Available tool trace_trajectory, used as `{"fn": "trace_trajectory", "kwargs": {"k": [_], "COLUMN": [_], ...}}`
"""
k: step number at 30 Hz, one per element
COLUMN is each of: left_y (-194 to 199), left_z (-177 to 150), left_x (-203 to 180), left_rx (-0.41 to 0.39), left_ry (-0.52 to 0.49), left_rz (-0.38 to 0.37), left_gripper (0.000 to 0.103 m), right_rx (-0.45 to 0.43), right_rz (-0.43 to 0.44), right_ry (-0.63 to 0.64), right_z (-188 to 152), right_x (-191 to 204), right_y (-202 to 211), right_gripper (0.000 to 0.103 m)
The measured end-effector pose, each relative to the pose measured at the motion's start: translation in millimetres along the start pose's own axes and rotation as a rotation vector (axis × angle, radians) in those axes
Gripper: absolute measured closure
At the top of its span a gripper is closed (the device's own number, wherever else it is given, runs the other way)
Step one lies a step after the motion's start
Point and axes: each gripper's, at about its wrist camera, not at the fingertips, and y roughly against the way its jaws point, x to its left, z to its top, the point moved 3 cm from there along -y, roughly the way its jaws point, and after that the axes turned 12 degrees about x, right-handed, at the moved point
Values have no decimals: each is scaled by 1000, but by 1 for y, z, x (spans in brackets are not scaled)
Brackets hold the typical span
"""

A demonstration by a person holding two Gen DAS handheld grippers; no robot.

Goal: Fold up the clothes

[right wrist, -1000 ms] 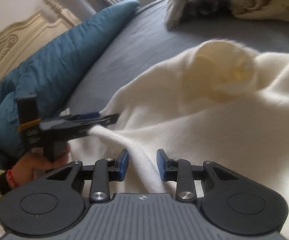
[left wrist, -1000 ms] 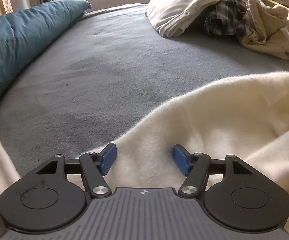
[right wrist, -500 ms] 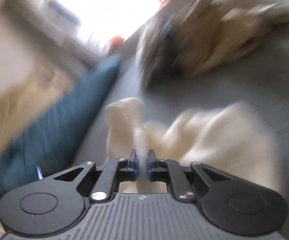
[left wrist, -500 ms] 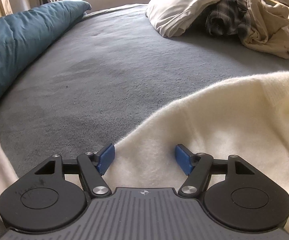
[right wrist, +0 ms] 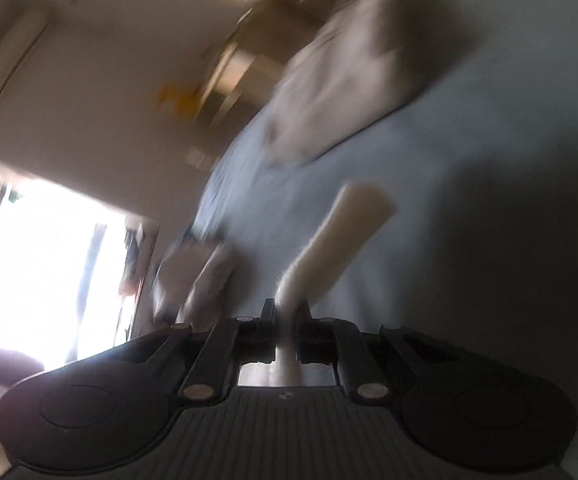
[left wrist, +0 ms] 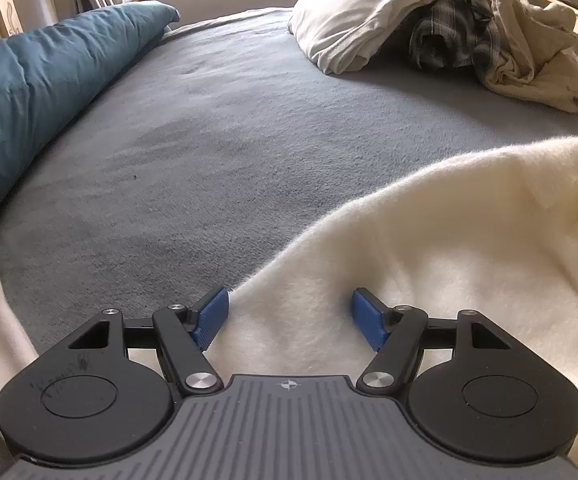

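Cream fleece garment (left wrist: pixel 429 264): lying spread on the grey bed (left wrist: pixel 217 152), soft, napped. Right hand-held gripper (right wrist: pixel 286 312), open a second ago, is now clamping a narrow strip of it and swinging upward, view blurring; fold likely starting. Left hand-held gripper (left wrist: pixel 291 312) is resting apart over its edge.

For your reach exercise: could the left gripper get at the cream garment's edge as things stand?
Probably yes. The left gripper is open, and the cream garment lies between its fingers, its edge by the left fingertip; nothing covers it.
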Motion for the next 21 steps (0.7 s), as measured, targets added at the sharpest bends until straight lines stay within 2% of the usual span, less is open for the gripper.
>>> {"fn": "trace_trajectory", "kwargs": {"k": [3,6,7,8,9,11,12,16,18,20,21], "left_y": [-1,0,1,3,4,7,9,13,11,9,8], "left_z": [1,2,2,2,3,3,4,9,13,19,22], "left_x": [0,0,0,1,1,3,4,5,2,-6,-10], "left_rx": [2,1,-6,-11,-15,-17,-20,-28,-24,-36,-47], "left_ry": [-5,-28,-47,-64,-79,-98,-105,-147,-183,-231,-256], "left_rz": [2,2,2,8,13,10,3,-47,-81,-101,-110], "left_gripper": [34,34,34,34,34,34,34,33,32,32,32], "right_rx": [-19,105,146,160,167,174,177,213,241,298,339], "right_rz": [-88,-208,-208,-209,-235,-329,-376,-553,-543,-409,-337], "right_ry": [-59,-83,-81,-73,-54,41,89,417,619,741,768], "right_z": [1,1,2,2,5,17,23,27,13,-5,-16], "right_x": [-35,-60,-63,-60,-58,-45,-38,-7,19,47,59], "right_y": [4,-6,-5,-3,3,20,29,62,59,41,25], "right_gripper": [94,87,87,83,72,54,53,53,52,50,46]}}
